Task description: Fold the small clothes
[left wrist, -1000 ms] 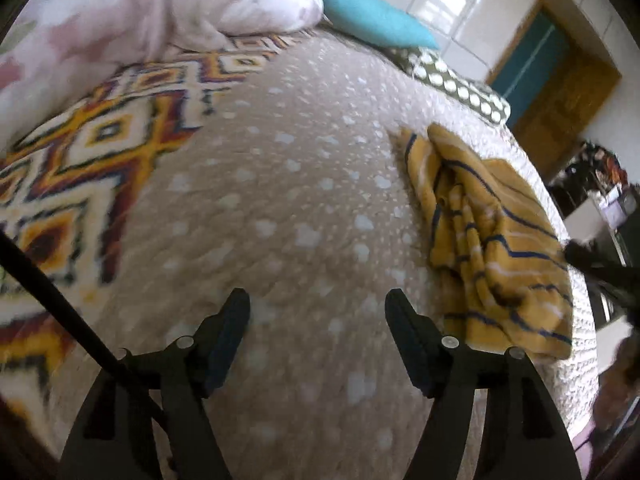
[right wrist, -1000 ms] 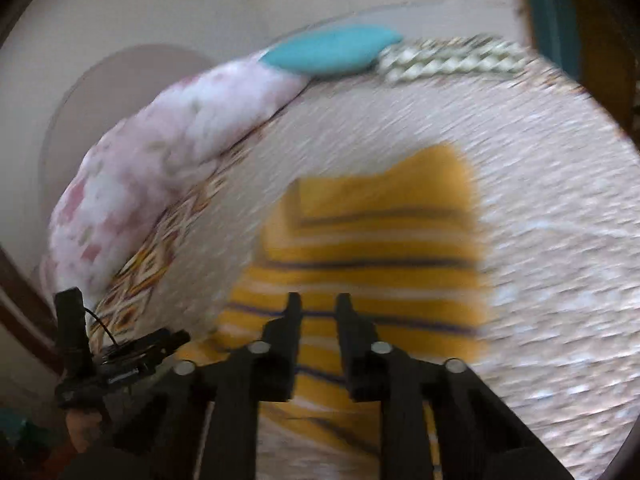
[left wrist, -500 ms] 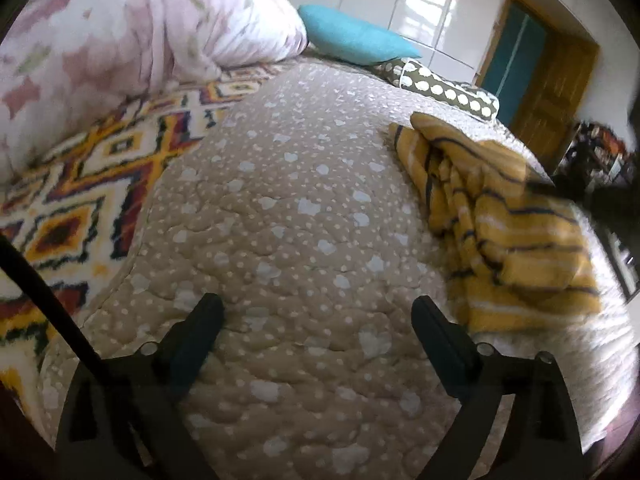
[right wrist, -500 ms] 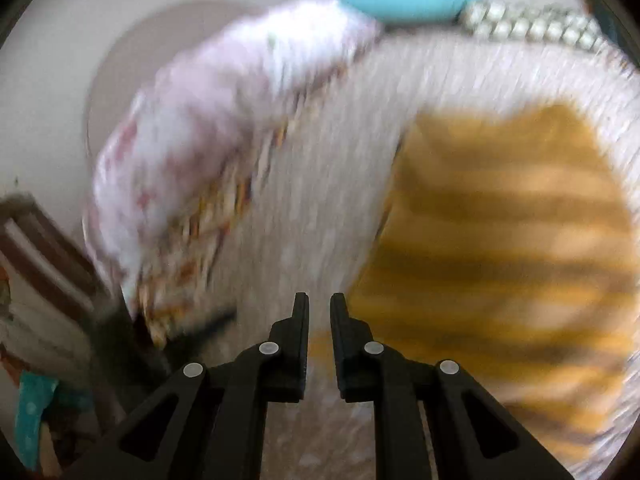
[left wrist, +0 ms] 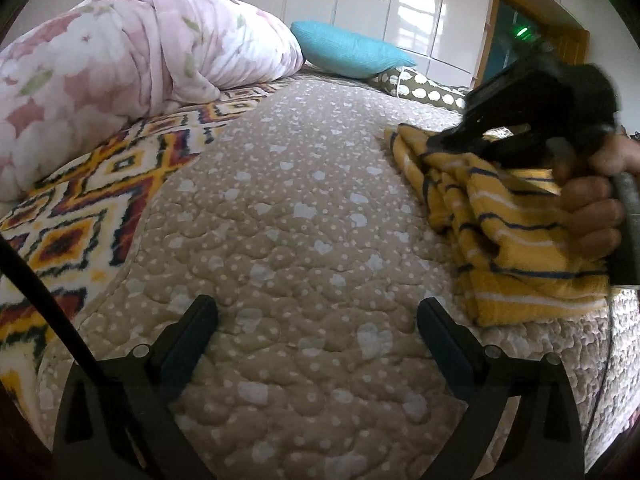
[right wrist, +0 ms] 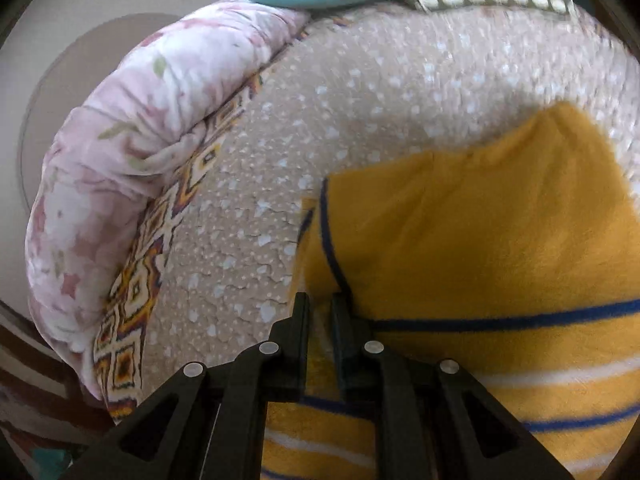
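A yellow garment with navy and white stripes (left wrist: pixel 508 232) lies folded on the beige spotted bedspread (left wrist: pixel 304 216), at the right of the left wrist view. It fills the lower right of the right wrist view (right wrist: pixel 480 264). My left gripper (left wrist: pixel 318 332) is open and empty, low over the bedspread, left of the garment. My right gripper (right wrist: pixel 320 308) is nearly shut, with its fingertips at the garment's left edge; no cloth shows between them. In the left wrist view the right gripper's body sits over the garment, held by a hand.
A rolled pink floral quilt (left wrist: pixel 132 56) lies at the back left on a patterned blanket (left wrist: pixel 80 208). A teal pillow (left wrist: pixel 348 50) and a spotted olive pillow (left wrist: pixel 424 88) lie at the head. Wardrobe doors and a wooden door stand behind.
My left gripper has opened wider and dropped lower over the bedspread. My right gripper has swung over the garment to its left edge, staying nearly shut.
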A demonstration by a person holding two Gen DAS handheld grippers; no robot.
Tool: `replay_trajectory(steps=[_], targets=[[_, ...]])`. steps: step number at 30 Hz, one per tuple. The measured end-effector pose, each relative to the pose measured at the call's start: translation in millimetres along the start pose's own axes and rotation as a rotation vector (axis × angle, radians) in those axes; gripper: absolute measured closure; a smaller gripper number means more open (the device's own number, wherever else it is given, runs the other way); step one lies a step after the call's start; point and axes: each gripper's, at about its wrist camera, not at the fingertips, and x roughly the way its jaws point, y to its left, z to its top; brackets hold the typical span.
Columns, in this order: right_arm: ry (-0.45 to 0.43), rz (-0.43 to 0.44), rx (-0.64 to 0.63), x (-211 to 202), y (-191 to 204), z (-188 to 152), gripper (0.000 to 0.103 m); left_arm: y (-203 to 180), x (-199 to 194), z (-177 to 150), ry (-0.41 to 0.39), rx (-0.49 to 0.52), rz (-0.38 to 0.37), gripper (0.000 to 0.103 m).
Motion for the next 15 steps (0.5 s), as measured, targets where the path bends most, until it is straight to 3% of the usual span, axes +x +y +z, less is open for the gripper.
replay_trajectory(steps=[5,15], targets=[[-0.073,0.115,0.009,-39,7,-39,0.09,0,1,0,0.002,0.001,-0.002,0.004],[0.048,0.235,0.065,-43,-3,-151,0.09,-1,1,0,0.009,0.004,0.009,0.004]])
